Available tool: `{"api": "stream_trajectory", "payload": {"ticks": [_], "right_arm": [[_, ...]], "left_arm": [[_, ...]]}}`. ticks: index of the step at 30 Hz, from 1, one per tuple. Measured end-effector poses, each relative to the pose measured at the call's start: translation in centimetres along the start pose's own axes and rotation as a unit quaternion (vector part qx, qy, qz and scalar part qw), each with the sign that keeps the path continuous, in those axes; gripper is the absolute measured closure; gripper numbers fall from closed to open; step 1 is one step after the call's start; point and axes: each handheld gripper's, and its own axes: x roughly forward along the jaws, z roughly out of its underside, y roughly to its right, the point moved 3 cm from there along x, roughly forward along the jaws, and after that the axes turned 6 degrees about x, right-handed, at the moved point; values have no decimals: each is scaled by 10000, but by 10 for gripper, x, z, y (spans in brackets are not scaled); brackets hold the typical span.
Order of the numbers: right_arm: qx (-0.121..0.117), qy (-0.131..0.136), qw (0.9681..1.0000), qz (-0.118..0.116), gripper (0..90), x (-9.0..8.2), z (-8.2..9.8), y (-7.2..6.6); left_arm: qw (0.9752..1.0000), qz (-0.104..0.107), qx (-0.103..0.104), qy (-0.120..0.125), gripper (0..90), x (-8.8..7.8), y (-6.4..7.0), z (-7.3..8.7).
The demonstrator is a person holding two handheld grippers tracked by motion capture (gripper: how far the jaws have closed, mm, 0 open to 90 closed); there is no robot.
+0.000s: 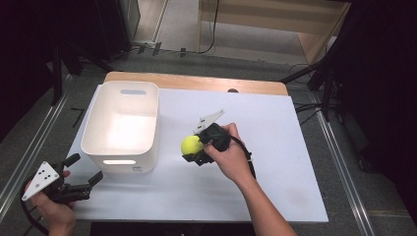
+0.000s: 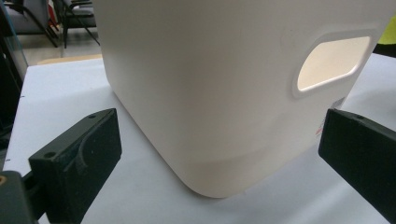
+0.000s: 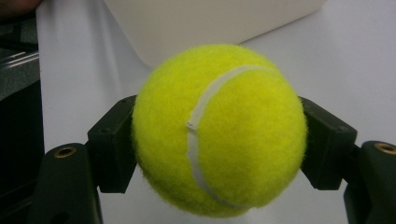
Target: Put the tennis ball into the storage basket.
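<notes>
A yellow tennis ball (image 1: 191,144) (image 3: 219,130) is clamped between the black jaws of my right gripper (image 1: 193,146), held above the white table just right of the bin; both pads press on its sides. A white plastic bin (image 1: 121,126) with handle cut-outs stands on the left half of the table, and its near corner (image 2: 224,84) fills much of the left gripper view. My left gripper (image 1: 84,173) rests at the table's front left corner, pointing at the bin, jaws spread wide with nothing between them.
The white table top (image 1: 275,162) lies on a wooden board whose far edge (image 1: 196,81) shows behind the bin. Dark stands and cables ring the table. A metal rail (image 1: 29,147) runs along the left side.
</notes>
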Motion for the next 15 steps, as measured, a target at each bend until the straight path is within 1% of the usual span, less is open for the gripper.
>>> {"api": "stream_trajectory", "payload": {"ticks": [2, 10, 15], "right_arm": [[-39, 16, 10000, 8, 238, -1, -3, 1], [-55, 59, 10000, -34, 238, -3, -13, -1], [-143, 80, 9998, -59, 238, -3, -20, -2]], "left_arm": [[10000, 3, -2, 2, 0, 0, 0, 0], [10000, 20, -4, 5, 0, 0, 0, 0], [10000, 33, -6, 13, 0, 0, 0, 0]]}}
